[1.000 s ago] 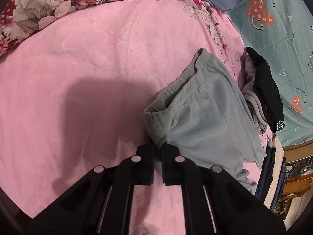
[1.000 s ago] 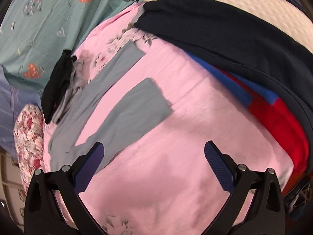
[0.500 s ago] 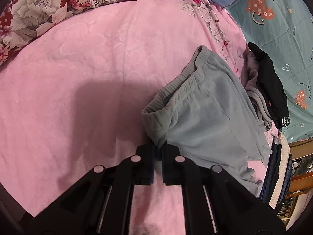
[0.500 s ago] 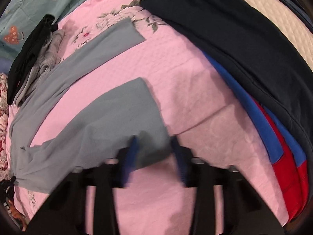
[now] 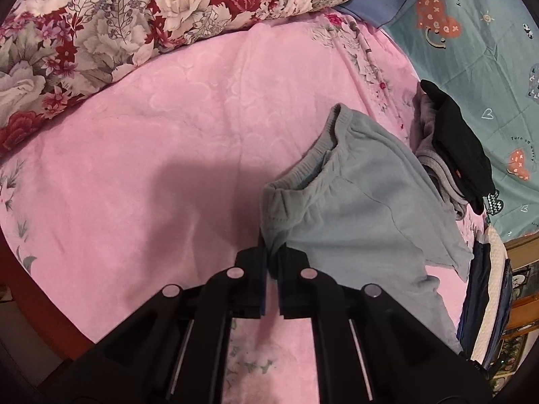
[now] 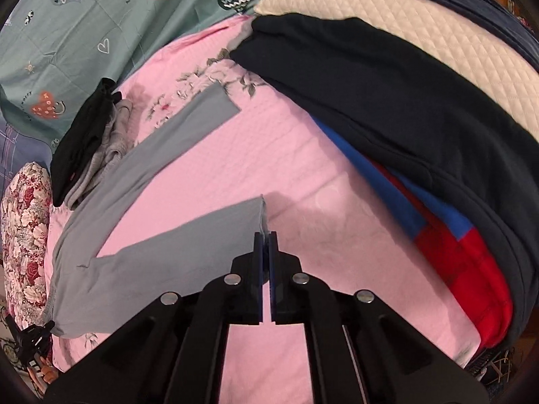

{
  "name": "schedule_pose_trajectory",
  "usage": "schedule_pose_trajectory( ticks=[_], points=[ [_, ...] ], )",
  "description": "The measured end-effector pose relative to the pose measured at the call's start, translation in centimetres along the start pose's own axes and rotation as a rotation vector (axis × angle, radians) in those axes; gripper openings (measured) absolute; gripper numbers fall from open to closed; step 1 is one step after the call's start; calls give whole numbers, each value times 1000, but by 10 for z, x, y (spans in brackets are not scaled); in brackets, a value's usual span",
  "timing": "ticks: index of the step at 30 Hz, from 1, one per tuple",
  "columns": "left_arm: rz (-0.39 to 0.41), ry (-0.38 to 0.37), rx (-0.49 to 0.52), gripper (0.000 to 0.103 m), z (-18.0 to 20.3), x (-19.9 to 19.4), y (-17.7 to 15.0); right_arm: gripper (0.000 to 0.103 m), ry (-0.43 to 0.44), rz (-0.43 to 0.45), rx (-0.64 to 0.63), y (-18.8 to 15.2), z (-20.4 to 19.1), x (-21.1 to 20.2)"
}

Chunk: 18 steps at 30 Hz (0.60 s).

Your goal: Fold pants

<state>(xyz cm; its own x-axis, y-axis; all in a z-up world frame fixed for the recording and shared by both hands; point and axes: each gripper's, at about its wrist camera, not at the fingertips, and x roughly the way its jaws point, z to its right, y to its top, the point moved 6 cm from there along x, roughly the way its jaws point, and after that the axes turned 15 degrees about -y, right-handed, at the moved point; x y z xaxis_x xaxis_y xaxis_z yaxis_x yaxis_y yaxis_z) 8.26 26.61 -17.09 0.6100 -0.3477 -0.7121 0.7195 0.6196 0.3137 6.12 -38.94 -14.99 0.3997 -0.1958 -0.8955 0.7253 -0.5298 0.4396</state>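
Note:
Grey-blue pants (image 5: 363, 215) lie on a pink bed sheet (image 5: 161, 155). In the left wrist view my left gripper (image 5: 273, 252) is shut on the near corner of the elastic waistband, which is bunched and lifted a little. In the right wrist view the pants (image 6: 161, 249) spread out with both legs apart. My right gripper (image 6: 266, 239) is shut on the hem corner of the near leg, lifted slightly off the sheet. The far leg (image 6: 188, 124) lies flat toward the back.
A floral quilt (image 5: 134, 17) lies at the back left. Black and grey clothes (image 5: 454, 148) are piled beside the pants, near a teal heart-print sheet (image 5: 478, 50). Dark navy, blue and red garments (image 6: 421, 155) and a cream quilted pad (image 6: 421, 33) lie to the right.
My right gripper moved down to the near leg's hem and closed on it, from wide open. My left gripper kept its hold on the waistband and pulled back slightly.

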Motion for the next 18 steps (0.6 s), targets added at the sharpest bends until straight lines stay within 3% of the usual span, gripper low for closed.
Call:
schedule_pose_trajectory(
  ticks=[3, 6, 8, 9, 11, 12, 13, 14, 16, 18],
  points=[
    [-78, 14, -24, 5, -11, 18, -5, 2, -21, -48, 7, -10, 4, 23],
    [-66, 19, 11, 6, -5, 12, -8, 3, -87, -117, -39, -23, 2, 46],
    [-46, 15, 41, 13, 6, 1, -3, 22, -164, -105, -83, -22, -2, 41],
    [-25, 26, 66, 21, 13, -7, 1, 41, -201, -88, -101, -16, -5, 34],
    [14, 35, 121, 37, 31, -19, 10, 44, -172, -2, -114, 3, -14, 13],
    [27, 30, 140, 56, 40, -24, 15, 47, -161, 28, -131, 13, -22, 3],
    [52, 31, 153, 69, 49, -29, 22, 53, -137, 52, -148, 23, -31, -5],
    [93, 46, 168, 71, 57, -36, 29, 59, -90, 69, -166, 35, -44, -11],
    [150, 81, 203, 73, 73, -44, 40, 87, 8, 77, -199, 56, -69, -13],
    [135, 58, 238, 78, 91, -37, 47, 90, 57, 92, -246, 79, -96, -2]
  ],
)
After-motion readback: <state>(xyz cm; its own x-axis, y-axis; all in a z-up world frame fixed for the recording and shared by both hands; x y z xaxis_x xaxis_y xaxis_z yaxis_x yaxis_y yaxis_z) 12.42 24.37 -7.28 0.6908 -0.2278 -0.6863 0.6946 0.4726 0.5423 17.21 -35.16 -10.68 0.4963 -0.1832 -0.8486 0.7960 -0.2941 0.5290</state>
